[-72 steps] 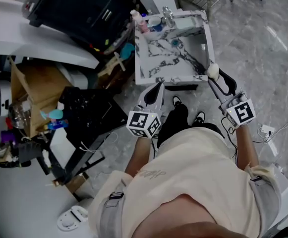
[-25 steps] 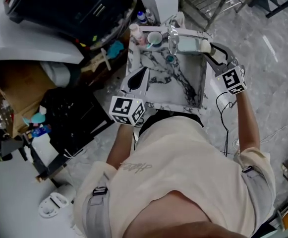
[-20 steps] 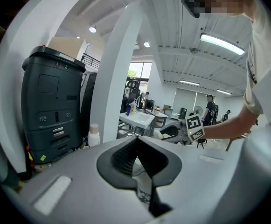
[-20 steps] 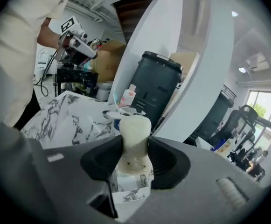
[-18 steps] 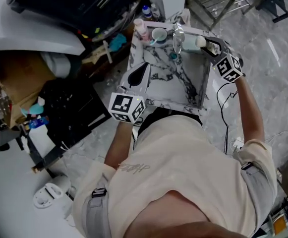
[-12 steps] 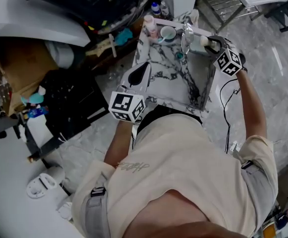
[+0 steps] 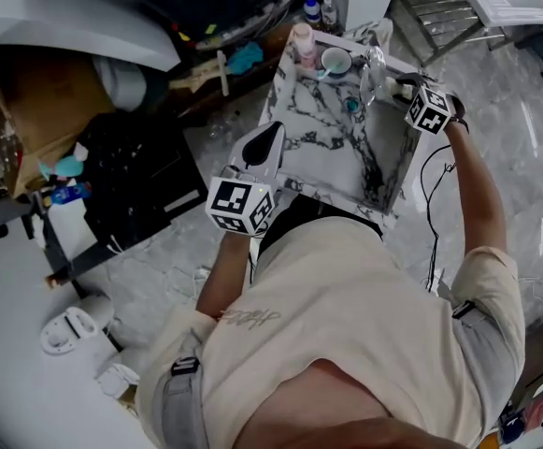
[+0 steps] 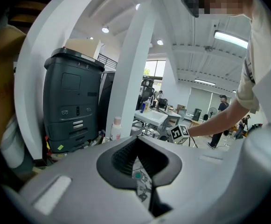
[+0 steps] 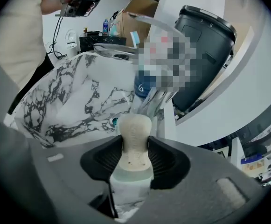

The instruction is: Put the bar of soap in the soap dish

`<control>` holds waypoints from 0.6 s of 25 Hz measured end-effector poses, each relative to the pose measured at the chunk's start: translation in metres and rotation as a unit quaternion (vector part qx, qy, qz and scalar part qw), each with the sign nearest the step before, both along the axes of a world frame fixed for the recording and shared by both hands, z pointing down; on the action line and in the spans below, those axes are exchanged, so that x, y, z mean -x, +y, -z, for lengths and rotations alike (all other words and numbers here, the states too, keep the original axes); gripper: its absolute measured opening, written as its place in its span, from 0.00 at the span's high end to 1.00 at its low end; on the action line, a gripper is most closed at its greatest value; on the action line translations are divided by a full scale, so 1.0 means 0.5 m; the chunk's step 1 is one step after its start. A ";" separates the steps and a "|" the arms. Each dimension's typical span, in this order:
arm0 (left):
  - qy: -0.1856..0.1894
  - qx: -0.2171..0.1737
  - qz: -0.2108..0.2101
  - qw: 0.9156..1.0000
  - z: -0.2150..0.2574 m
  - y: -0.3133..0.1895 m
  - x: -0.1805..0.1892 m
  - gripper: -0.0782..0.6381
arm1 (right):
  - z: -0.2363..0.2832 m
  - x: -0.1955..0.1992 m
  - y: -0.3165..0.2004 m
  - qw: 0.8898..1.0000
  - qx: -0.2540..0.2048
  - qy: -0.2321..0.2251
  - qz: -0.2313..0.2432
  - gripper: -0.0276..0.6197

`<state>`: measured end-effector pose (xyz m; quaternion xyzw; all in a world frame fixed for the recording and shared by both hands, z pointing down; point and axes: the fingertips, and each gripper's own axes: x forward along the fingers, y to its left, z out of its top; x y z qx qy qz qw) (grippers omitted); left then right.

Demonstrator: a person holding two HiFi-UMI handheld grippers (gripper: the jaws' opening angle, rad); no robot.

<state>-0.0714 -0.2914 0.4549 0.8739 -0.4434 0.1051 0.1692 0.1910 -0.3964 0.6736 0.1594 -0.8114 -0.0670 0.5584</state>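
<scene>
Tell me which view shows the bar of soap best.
Right gripper view: the bar of soap sits close up, clamped in the right hand-held gripper. The head view shows only that gripper at the sink; the left gripper view shows no soap.

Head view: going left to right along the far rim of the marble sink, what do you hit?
pink bottle → cup → faucet → right hand-held gripper, shut on the bar of soap
</scene>
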 end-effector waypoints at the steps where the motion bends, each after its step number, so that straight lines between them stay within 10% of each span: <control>1: 0.000 0.002 0.001 1.000 -0.003 0.000 0.001 0.87 | -0.007 0.000 -0.002 1.000 0.005 0.006 0.004 0.68; 15: 0.003 0.003 0.005 1.000 -0.009 -0.004 0.007 0.87 | -0.049 0.006 -0.018 0.998 0.025 0.054 0.014 0.70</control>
